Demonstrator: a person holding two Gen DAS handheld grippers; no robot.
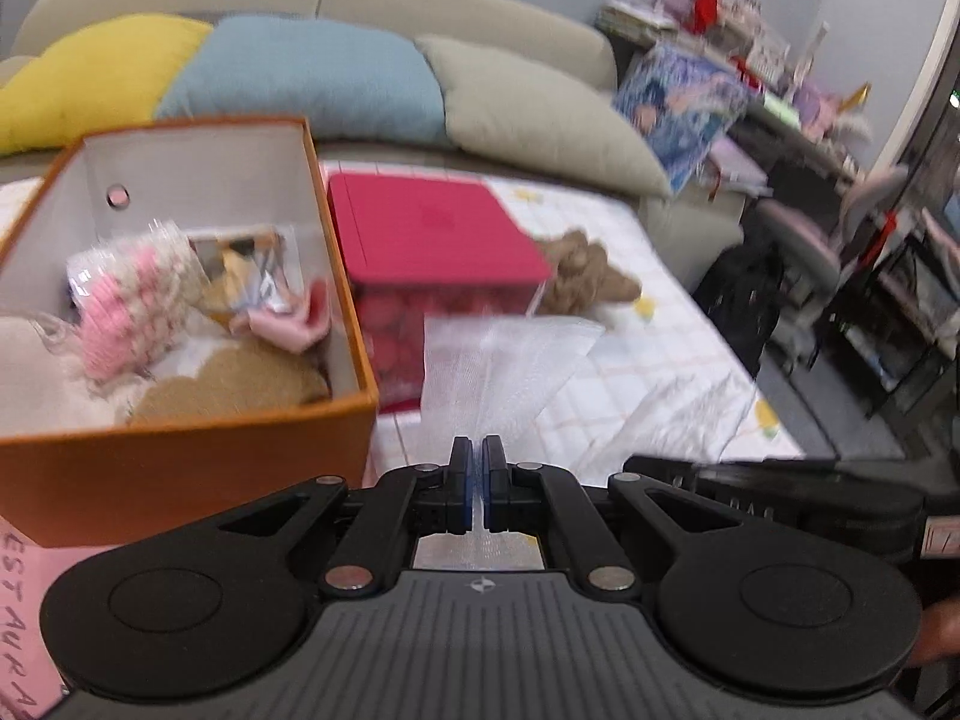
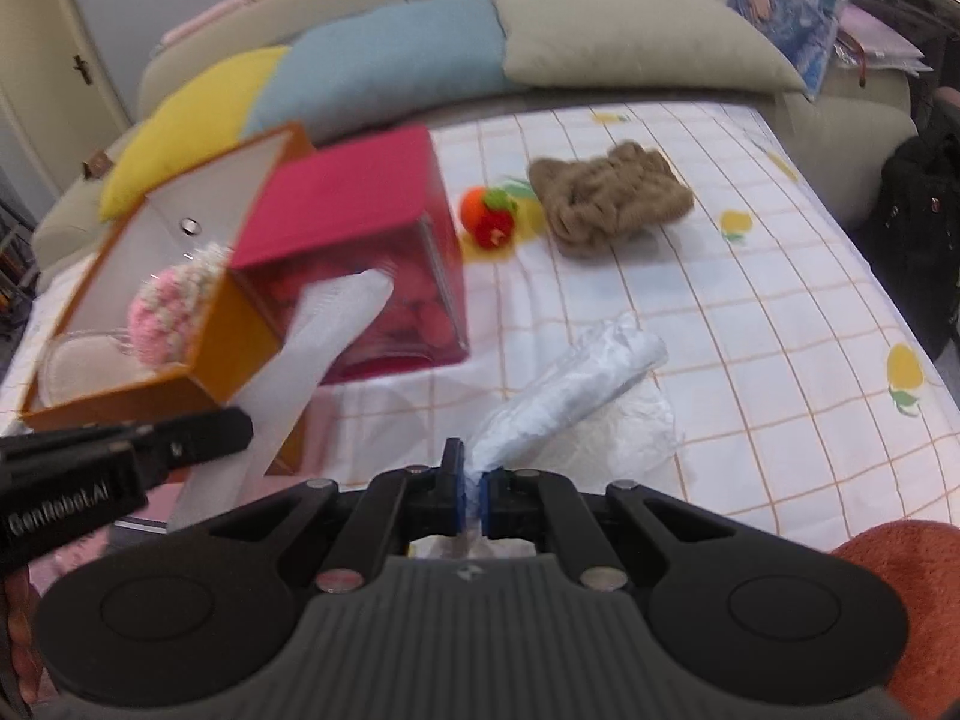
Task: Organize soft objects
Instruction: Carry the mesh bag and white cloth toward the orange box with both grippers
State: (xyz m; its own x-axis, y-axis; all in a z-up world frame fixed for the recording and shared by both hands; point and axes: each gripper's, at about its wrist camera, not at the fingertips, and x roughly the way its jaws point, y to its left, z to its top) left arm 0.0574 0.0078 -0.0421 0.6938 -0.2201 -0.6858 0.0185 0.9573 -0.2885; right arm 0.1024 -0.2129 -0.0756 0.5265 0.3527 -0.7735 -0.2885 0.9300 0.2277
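Observation:
My left gripper (image 1: 478, 450) is shut on a white foam wrap sheet (image 1: 498, 372) that fans out ahead of it; the sheet also shows in the right wrist view (image 2: 312, 354), beside the left gripper's body (image 2: 120, 450). My right gripper (image 2: 471, 474) is shut on a crumpled white plastic bag (image 2: 570, 384) trailing onto the bedsheet. An open orange box (image 1: 180, 468) at the left holds a pink knitted item (image 1: 126, 306), a brown soft piece and wrapped items. A brown knitted item (image 2: 612, 195) and a red-orange plush fruit (image 2: 489, 216) lie on the bed.
A red lidded box (image 1: 432, 234) stands right of the orange box. Yellow, blue and beige cushions (image 1: 312, 72) line the sofa back behind. The checked bedsheet (image 2: 780, 300) stretches right. A cluttered desk and chairs (image 1: 810, 210) stand beyond the bed's right edge.

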